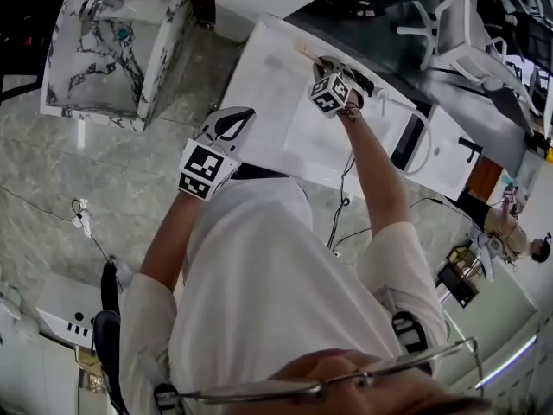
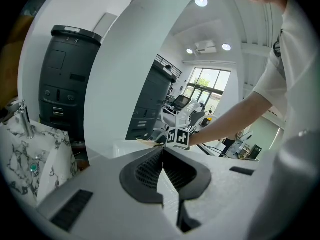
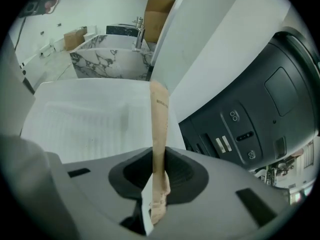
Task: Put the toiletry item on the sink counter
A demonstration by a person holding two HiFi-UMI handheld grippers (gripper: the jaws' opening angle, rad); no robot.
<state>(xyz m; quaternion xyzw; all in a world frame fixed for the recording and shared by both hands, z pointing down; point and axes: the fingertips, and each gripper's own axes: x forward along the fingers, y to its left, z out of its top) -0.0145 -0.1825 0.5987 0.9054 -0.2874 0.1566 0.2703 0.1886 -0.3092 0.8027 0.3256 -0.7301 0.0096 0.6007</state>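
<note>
The toiletry item (image 3: 159,134) is a long, thin packet in tan paper. My right gripper (image 3: 157,186) is shut on its lower end, and the packet stands up past the jaws. In the head view the right gripper (image 1: 323,64) reaches over the far edge of a white counter (image 1: 268,93), with the tan packet (image 1: 305,52) poking out beyond it. The counter has a shallow ribbed recess (image 3: 85,121). My left gripper (image 1: 232,124) hangs near the counter's front edge. Its jaws (image 2: 162,166) are shut with nothing between them.
A marble-patterned sink block (image 1: 112,50) with a faucet (image 1: 93,3) stands on the floor to the left; the marble block (image 3: 112,59) also shows behind the counter. A dark machine with buttons (image 3: 250,124) sits right of the counter. Cables (image 1: 341,210) hang down the counter's front side.
</note>
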